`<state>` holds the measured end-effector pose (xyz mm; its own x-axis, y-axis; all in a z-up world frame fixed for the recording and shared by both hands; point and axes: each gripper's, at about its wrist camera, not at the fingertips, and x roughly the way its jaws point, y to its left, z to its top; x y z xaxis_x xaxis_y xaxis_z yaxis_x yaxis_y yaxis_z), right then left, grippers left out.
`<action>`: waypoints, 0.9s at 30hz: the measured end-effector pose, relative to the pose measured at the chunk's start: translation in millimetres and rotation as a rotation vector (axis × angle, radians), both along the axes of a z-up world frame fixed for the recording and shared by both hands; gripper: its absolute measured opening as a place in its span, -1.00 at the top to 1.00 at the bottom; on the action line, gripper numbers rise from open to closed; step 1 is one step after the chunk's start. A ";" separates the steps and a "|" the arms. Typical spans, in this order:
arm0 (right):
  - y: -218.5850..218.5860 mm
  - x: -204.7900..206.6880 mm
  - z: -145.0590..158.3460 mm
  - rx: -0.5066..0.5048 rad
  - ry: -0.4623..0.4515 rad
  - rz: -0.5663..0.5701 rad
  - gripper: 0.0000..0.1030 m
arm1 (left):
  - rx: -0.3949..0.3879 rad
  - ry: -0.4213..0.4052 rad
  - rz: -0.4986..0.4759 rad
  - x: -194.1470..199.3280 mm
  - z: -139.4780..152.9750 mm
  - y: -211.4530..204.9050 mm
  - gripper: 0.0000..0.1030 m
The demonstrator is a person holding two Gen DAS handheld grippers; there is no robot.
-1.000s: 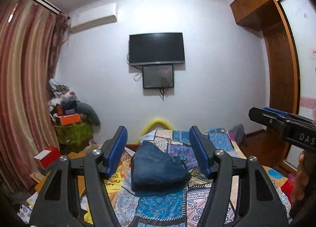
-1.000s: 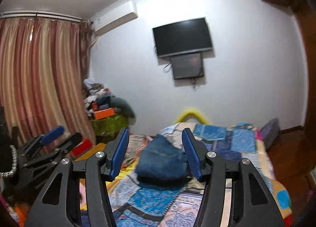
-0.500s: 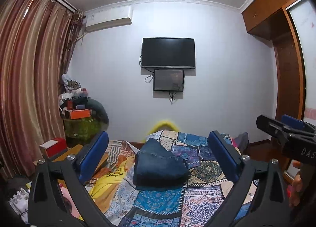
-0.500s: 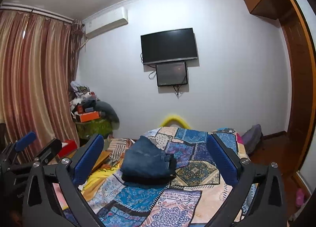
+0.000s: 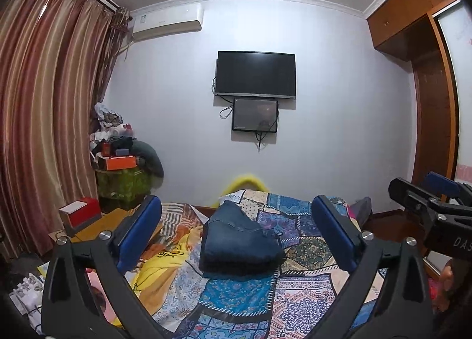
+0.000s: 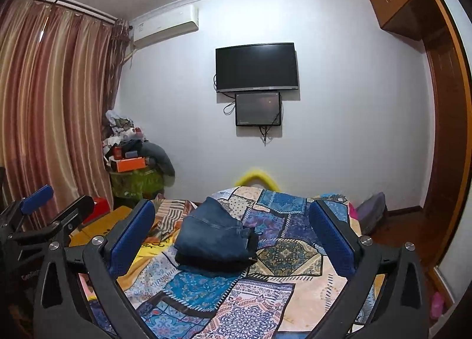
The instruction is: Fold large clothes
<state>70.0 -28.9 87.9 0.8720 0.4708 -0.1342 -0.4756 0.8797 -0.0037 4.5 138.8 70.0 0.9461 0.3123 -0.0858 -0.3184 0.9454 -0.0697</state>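
Your left tool (image 5: 236, 232) stands spread as wide as it goes, its blue pads (image 5: 140, 231) empty and pointing level across the bed (image 5: 301, 288). Your right tool (image 6: 233, 234) is likewise fully apart and grips nothing, tipped slightly downward. The folded jeans (image 5: 239, 243) lie on the patchwork bedspread (image 6: 265, 294) ahead of both tools, well apart from every fingertip; through the left wrist view they sit squarely in the gap between your pads, while through the right wrist view the folded jeans (image 6: 214, 238) sit a little left of centre in that gap. The bundle is a compact dark-blue stack with one corner peaked toward the far wall. A yellow garment (image 5: 165, 262) lies crumpled on the bed just beside the jeans on their left. Each tool shows at the edge of the other's view, side by side.
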 end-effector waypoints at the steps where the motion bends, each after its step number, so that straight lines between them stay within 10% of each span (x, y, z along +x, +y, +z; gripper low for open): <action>1: -0.4 -0.3 0.7 -0.001 0.002 -0.002 -1.00 | -0.001 0.002 0.004 0.2 -0.7 0.3 -0.98; 27: -15.3 5.4 -2.1 0.014 0.089 0.002 -1.00 | -0.015 0.039 0.008 10.5 -11.6 -1.4 -0.99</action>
<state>75.3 -44.2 85.8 0.8557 0.4752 -0.2047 -0.4754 0.8782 0.0515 15.0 137.5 58.4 0.9394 0.3184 -0.1273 -0.3288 0.9417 -0.0712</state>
